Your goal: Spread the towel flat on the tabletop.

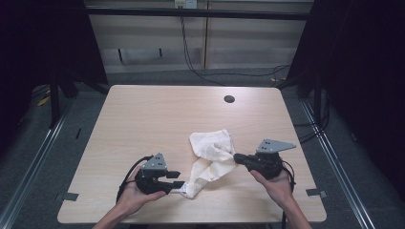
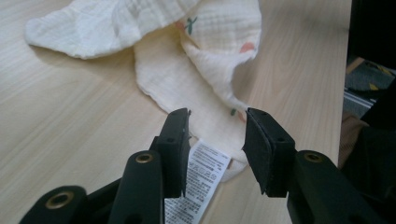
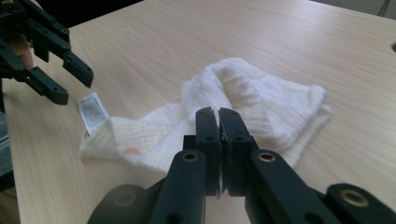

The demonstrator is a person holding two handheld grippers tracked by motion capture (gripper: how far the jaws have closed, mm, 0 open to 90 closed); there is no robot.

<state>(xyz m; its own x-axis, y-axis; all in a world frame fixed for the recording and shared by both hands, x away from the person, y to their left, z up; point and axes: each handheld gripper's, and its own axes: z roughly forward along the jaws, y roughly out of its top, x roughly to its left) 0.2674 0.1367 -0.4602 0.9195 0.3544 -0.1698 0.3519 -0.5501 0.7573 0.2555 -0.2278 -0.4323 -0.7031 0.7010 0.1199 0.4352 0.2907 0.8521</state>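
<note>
The crumpled cream muslin cloth (image 1: 210, 157) lies on the counter (image 1: 143, 119) between both, its long axis running from the half-open left hand-held gripper (image 1: 175, 180), whose jaws straddle the unreadable care label (image 2: 203, 175), to the right hand-held gripper (image 1: 237, 157), pinched shut on its edge.

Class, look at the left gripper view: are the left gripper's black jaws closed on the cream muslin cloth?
No: the left gripper stands open above the cream muslin cloth, both pads apart.
</note>
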